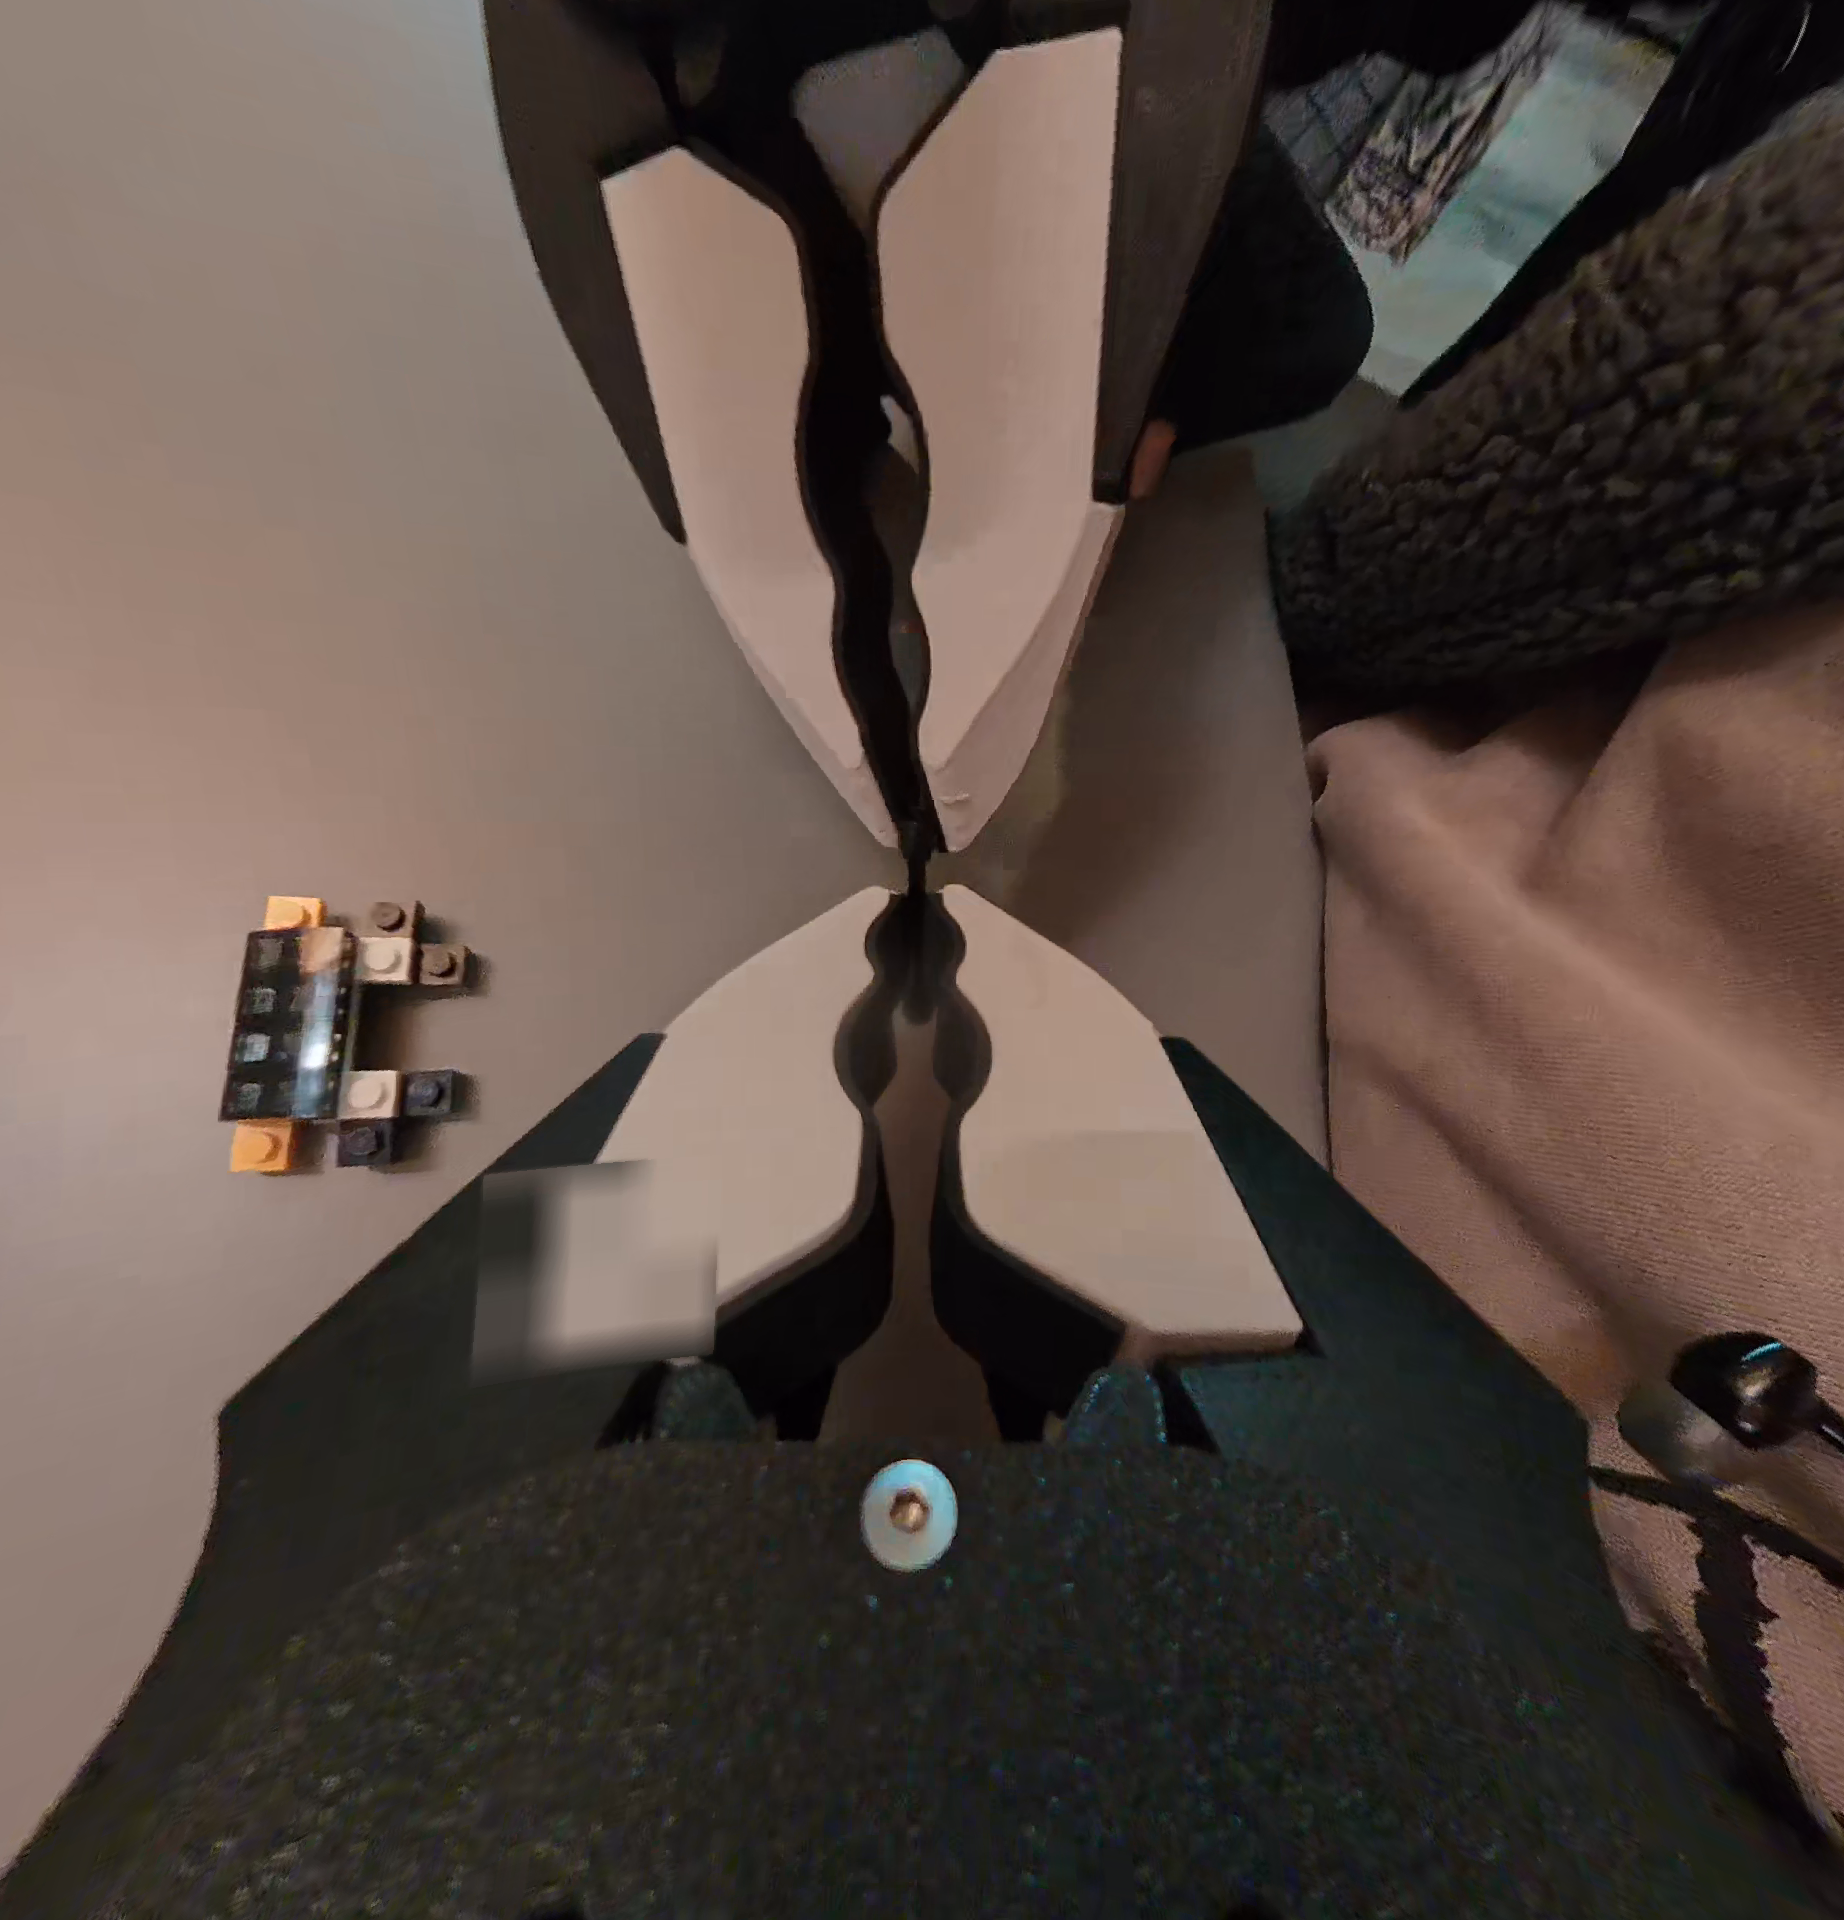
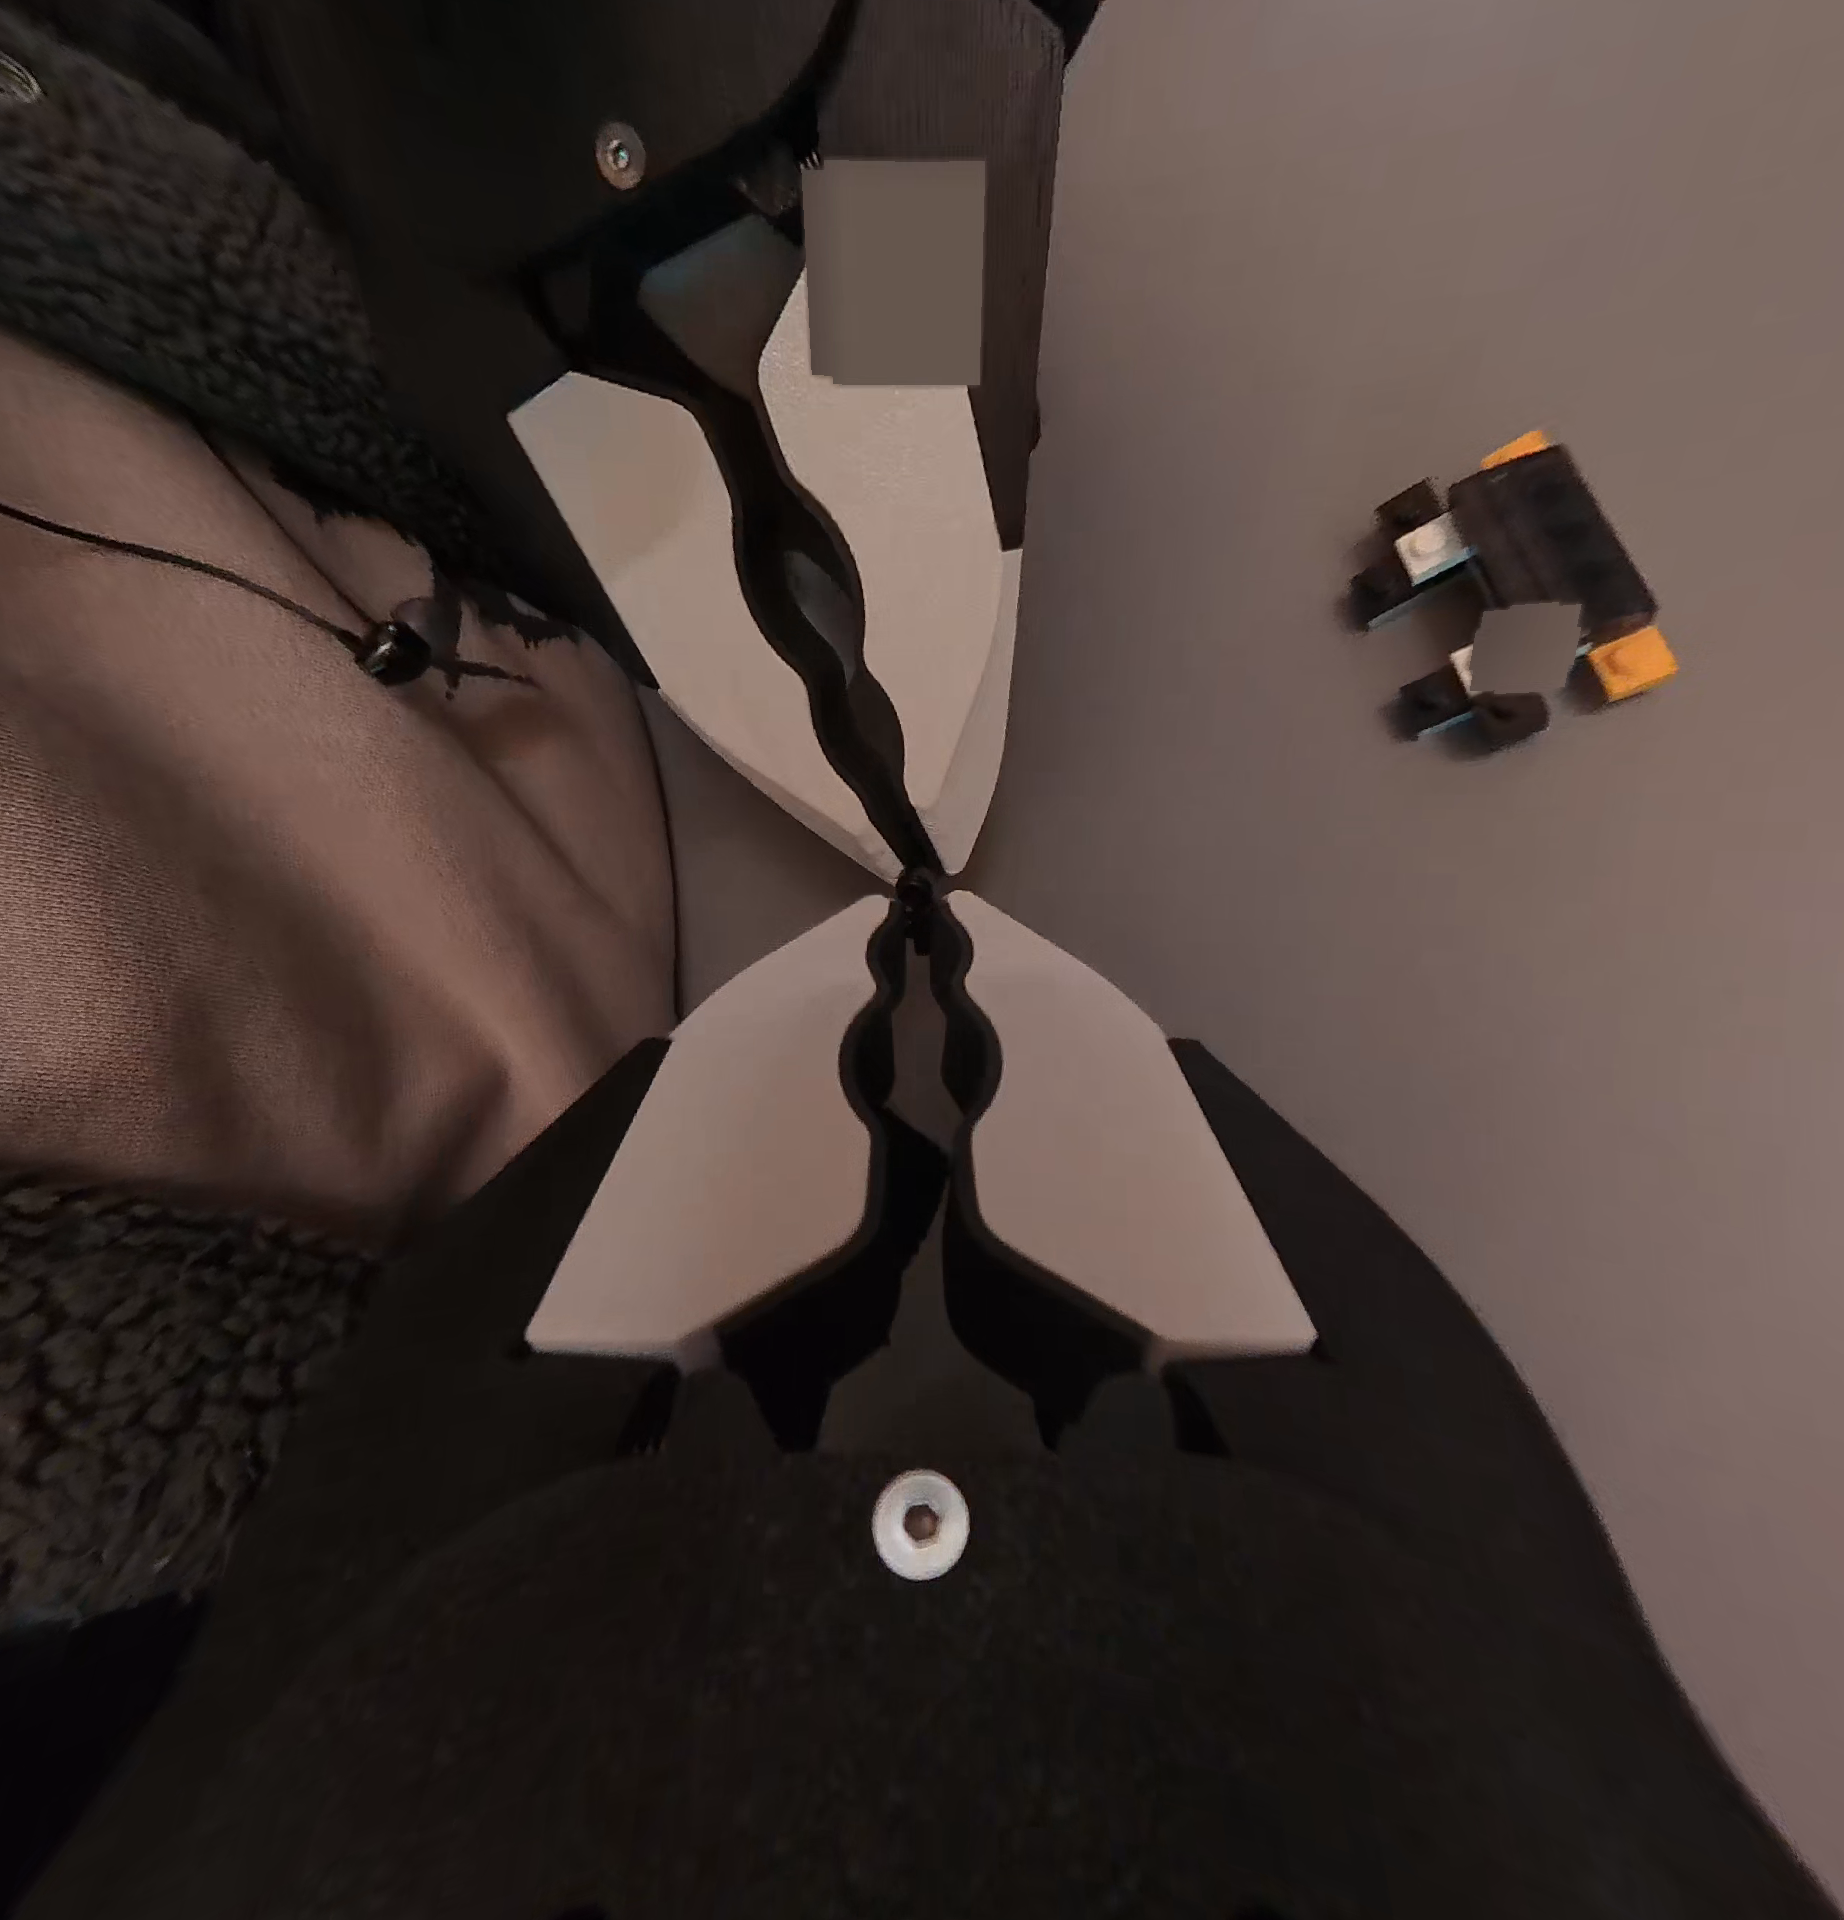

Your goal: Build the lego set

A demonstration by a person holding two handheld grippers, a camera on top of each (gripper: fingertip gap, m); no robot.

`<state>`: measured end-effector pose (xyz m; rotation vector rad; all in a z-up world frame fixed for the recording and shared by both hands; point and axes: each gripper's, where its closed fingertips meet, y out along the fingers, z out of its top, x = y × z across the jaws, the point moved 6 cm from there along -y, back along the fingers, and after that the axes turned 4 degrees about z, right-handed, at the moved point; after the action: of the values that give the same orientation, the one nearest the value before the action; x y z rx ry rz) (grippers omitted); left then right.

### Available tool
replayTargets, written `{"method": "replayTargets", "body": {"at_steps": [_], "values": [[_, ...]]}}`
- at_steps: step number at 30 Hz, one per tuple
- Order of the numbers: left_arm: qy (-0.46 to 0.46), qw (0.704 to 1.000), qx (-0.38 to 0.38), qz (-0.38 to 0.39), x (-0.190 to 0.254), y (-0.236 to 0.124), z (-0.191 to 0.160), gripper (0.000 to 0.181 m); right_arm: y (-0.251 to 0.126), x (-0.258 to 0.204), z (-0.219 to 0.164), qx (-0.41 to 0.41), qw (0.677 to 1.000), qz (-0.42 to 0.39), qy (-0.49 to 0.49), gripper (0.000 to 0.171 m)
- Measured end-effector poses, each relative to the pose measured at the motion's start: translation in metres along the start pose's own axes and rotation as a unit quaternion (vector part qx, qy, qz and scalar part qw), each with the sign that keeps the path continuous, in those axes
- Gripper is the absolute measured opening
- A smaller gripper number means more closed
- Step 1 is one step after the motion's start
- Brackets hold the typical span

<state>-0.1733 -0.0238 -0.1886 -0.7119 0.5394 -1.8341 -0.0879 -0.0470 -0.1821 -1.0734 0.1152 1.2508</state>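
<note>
While the two grippers meet tip to tip near the table's edge, the half-built lego assembly (image 1: 331, 1039) sits off on its own on the plain grey table (image 1: 274, 520), well apart from both tools. In the left wrist view it lies far to the left: a black plate across the top, orange bricks poking out at either end, and small light grey and black pieces stepping out from one side in two short arms.

Moving rightward, the left gripper (image 1: 913, 909) points forward with its pale fingers (image 1: 752, 1122) drawn together at the tips — pinched on something small and dark there, too tiny to name. Facing it from above, the right gripper (image 1: 916, 831) comes in nose to nose, its fingers likewise closed to a narrow wavy slit, the two sets of tips touching or all but touching.

Further right is the person: a brownish-pink top (image 1: 1572, 987), a dark fleecy sleeve (image 1: 1624, 416) and a black drawstring toggle (image 1: 1744, 1392).

From the right wrist view the order flips — clothing on the left, the right gripper (image 2: 913, 909) closed against the left gripper (image 2: 907, 847) in the middle, the lego assembly (image 2: 1510, 582) to the right on the table (image 2: 1417, 1039).
</note>
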Motion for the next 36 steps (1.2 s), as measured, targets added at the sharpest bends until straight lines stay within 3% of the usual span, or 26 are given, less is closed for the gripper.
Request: {"method": "replayTargets", "body": {"at_steps": [8,19,36], "values": [[0.03,1.0,-0.006,-0.006,0.009,0.006,0.0,0.001,0.004,-0.001,-0.003,-0.046,0.997,0.049,0.034,0.004],[0.03,0.999,-0.01,0.002,0.009,0.007,0.0,0.001,0.009,-0.003,-0.002,-0.064,0.998,0.01,0.009,0.005],[0.028,0.998,0.061,0.011,0.001,-0.016,0.012,0.008,-0.016,-0.011,0.006,0.042,0.995,-0.013,-0.086,0.005]]}}
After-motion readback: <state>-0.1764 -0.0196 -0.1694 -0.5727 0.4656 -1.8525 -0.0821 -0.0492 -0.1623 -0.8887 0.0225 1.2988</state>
